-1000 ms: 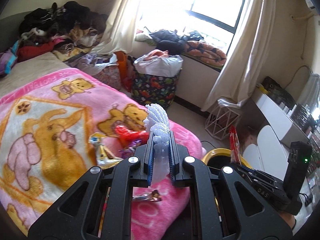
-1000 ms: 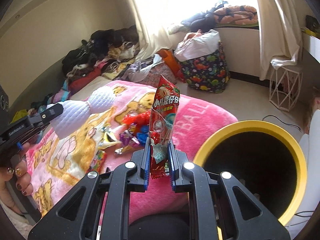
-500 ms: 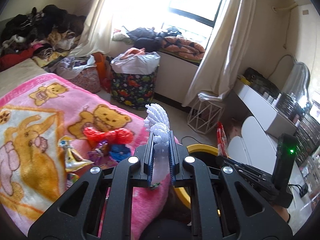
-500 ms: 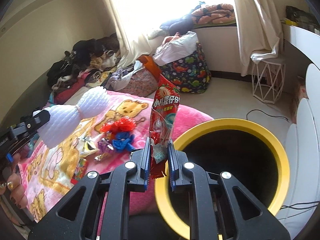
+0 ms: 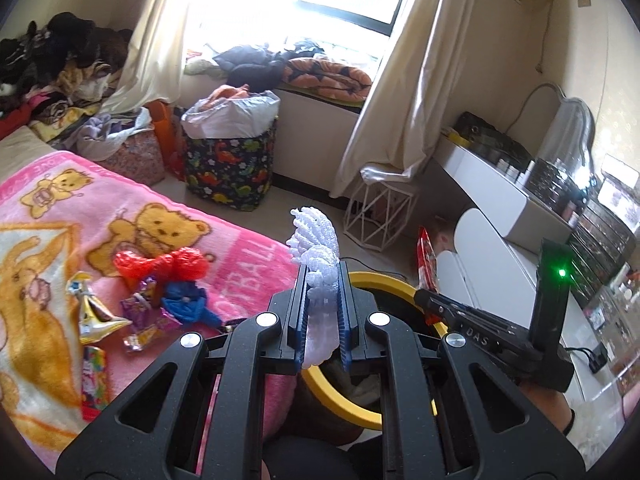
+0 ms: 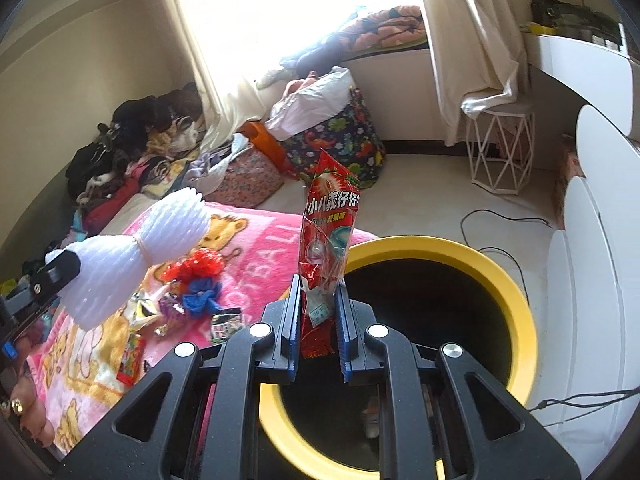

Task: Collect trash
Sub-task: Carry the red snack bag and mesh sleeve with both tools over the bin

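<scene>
Left gripper (image 5: 322, 304) was clamped tight on a white foam net sleeve (image 5: 316, 248), which stuck up out of the jaws, hanging over the near rim of the yellow-rimmed bin (image 5: 376, 280). Right gripper (image 6: 316, 312) was pinched on a red strawberry snack wrapper (image 6: 326, 236), held upright above the bin's (image 6: 516, 304) left rim, black inside visible below. Bin stood on the floor against the pink bear blanket's (image 5: 248, 248) edge. Loose trash lay near that blanket edge: red plastic bag (image 5: 176, 262), blue wrapper (image 5: 184, 304), purple wrapper (image 5: 140, 308), gold foil wrapper (image 5: 90, 308). A hand with painted nails (image 6: 24, 408) showed at the right view's lower left.
</scene>
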